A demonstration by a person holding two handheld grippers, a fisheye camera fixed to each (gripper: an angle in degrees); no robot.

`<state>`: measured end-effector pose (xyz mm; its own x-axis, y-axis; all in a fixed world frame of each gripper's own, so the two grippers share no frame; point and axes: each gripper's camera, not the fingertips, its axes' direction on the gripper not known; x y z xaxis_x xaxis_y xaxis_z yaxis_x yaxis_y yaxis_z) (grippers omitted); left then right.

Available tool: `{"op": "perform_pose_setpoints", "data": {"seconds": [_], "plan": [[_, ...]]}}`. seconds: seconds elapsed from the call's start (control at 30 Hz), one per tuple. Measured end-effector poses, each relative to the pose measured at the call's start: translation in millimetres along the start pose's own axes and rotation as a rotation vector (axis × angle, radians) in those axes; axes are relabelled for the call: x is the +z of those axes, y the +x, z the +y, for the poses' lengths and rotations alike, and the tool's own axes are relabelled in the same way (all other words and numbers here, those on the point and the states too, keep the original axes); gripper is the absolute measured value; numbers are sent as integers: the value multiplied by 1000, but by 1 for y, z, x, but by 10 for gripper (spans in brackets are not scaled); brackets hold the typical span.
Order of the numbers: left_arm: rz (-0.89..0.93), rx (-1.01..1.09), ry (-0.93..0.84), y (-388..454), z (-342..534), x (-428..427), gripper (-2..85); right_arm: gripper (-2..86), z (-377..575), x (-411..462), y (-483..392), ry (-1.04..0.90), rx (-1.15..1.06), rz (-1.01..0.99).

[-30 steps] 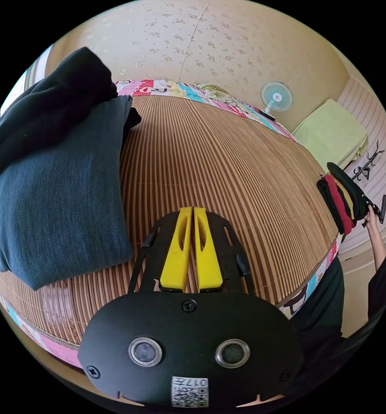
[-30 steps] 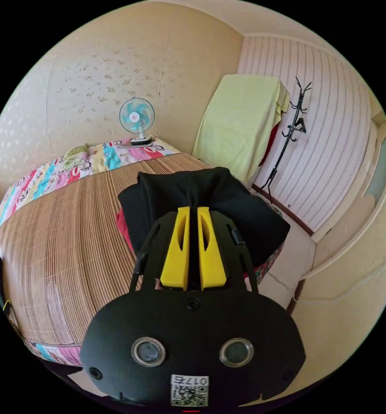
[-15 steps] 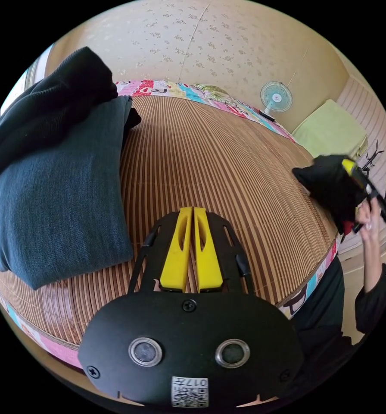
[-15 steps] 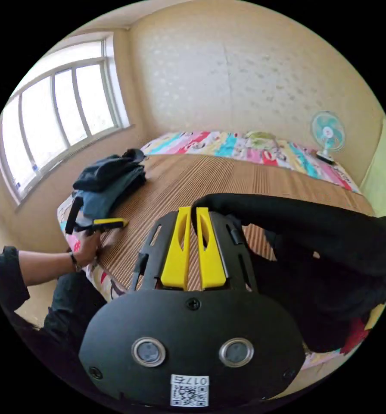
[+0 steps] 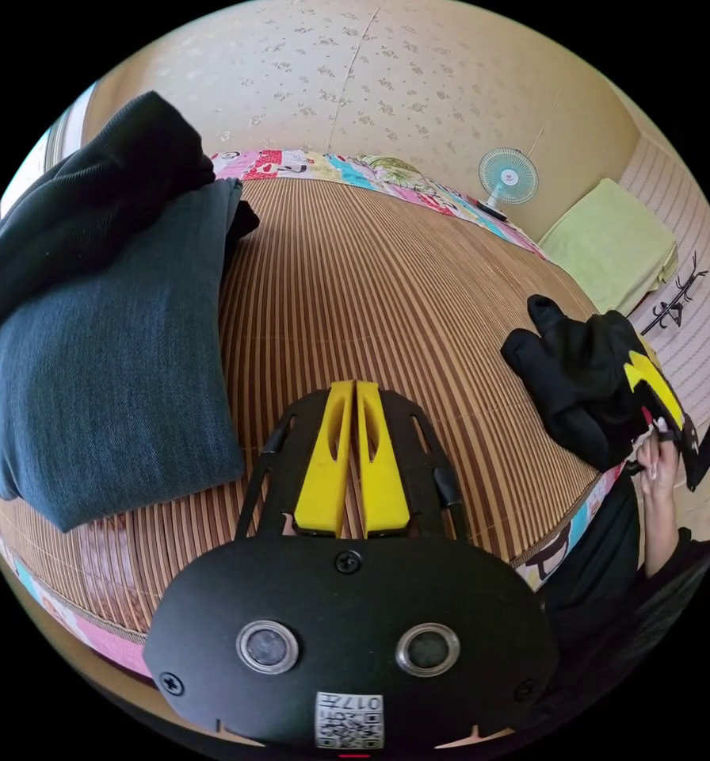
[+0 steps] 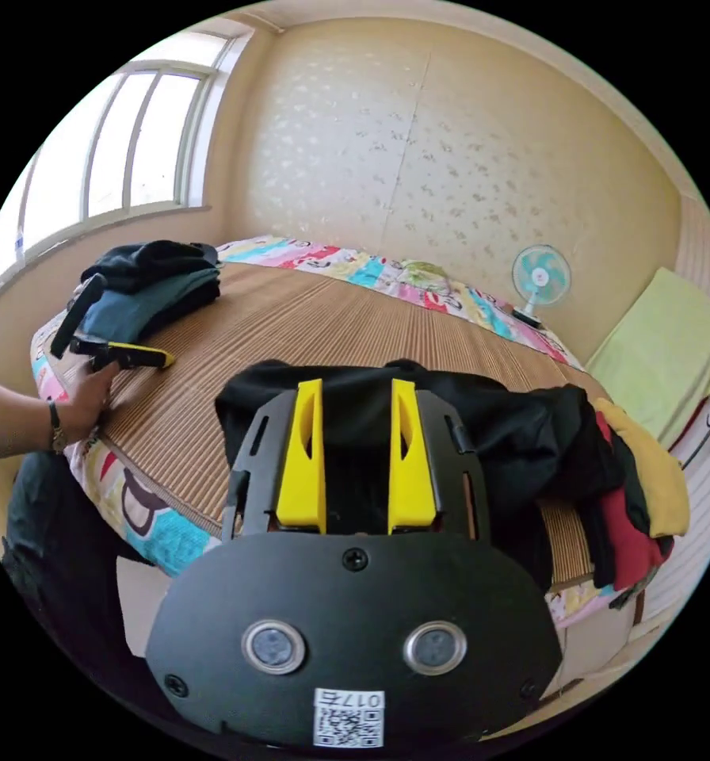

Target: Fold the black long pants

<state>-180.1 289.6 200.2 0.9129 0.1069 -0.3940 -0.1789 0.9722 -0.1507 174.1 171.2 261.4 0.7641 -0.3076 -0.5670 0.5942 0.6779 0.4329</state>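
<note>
My right gripper [image 6: 356, 456] hangs with jaws spread over the black pants [image 6: 450, 420]; my left gripper [image 5: 353, 460], jaws closed empty, rests above the bed mat [image 5: 387, 293].

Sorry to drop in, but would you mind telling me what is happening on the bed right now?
A person is getting ready to fold clothes on the bamboo mat. The right gripper is open over the black long pants, which lie bunched on the mat beside a pile of red and yellow garments. The left gripper is shut and empty, resting near a stack of folded dark clothes.
</note>
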Motion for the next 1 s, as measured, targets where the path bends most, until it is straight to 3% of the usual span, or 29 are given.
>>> {"op": "perform_pose_setpoints", "data": {"seconds": [0.1,0.33,0.47,0.6,0.7,0.77,0.9,0.97,1.0], "plan": [[0,0,0,-1,-1,1,-9,128,16,62,27,-266,51,-124],[-3,0,0,-1,-5,5,-10,37,51,14,20,-121,122,-171],[4,-4,0,-1,-8,8,-10,28,83,-11,25,-120,122,-406],[5,-4,1,1,-12,12,-10,24,90,-49,45,-134,-140,-713],[4,-4,2,4,-15,15,-10,39,76,-72,100,-75,-64,-823],[1,-3,2,6,-17,17,-10,78,66,-83,141,-3,81,-756],[-6,-1,3,11,-23,22,-10,149,64,-83,212,134,480,-347],[-7,0,3,13,-25,24,-10,150,66,-57,228,108,589,-307],[-8,0,4,15,-27,25,-10,142,64,-27,231,26,604,-383]]}}
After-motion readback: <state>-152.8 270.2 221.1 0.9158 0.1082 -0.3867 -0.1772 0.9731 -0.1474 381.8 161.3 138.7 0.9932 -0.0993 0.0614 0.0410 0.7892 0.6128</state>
